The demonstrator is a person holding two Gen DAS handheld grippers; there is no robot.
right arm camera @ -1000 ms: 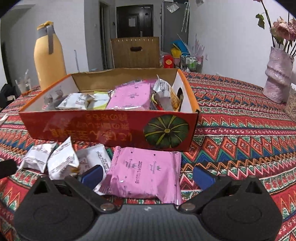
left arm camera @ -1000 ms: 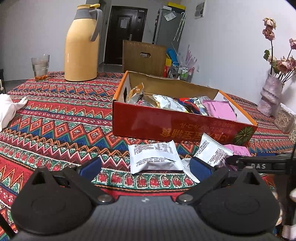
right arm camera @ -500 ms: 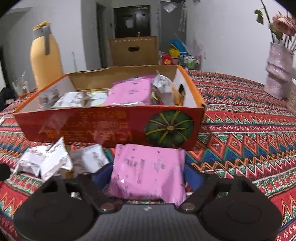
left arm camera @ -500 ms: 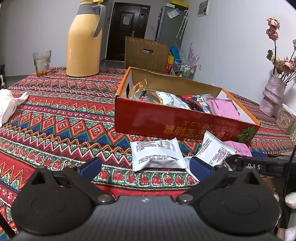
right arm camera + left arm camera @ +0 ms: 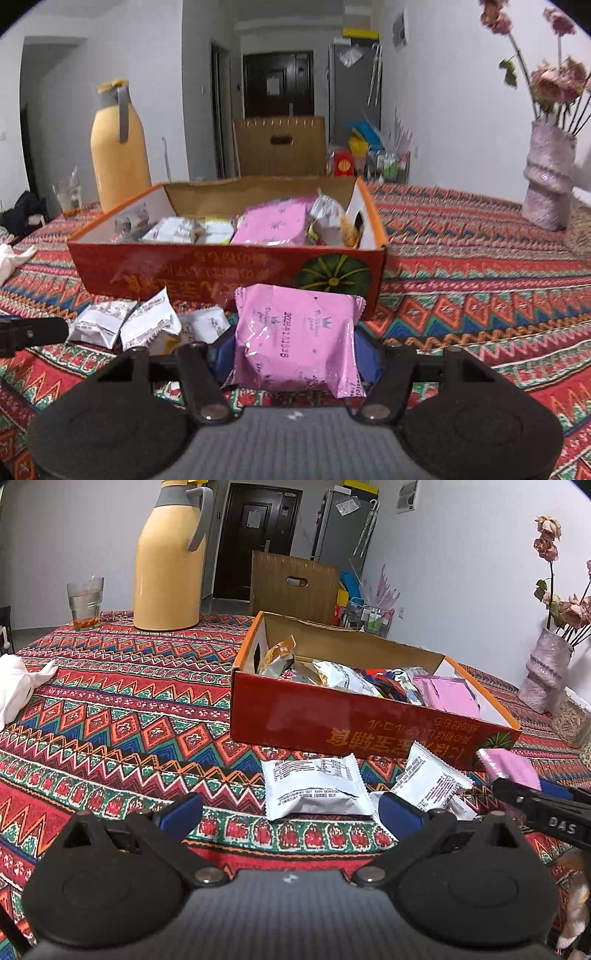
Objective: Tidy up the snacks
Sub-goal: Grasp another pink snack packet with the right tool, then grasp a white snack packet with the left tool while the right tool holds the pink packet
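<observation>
A red cardboard box holding several snack packets stands on the patterned tablecloth; it also shows in the right wrist view. My right gripper is shut on a pink snack packet and holds it lifted in front of the box; the packet shows in the left wrist view. My left gripper is open and empty, just short of a white snack packet. More white packets lie beside it; they show in the right wrist view.
A yellow thermos jug and a glass stand at the table's far left. A white cloth lies at the left edge. A vase of dried flowers stands at the right. A chair back is behind the table.
My right gripper closed on the pink packet and lifted it off the tablecloth. My left gripper stayed open and shifted slightly.
</observation>
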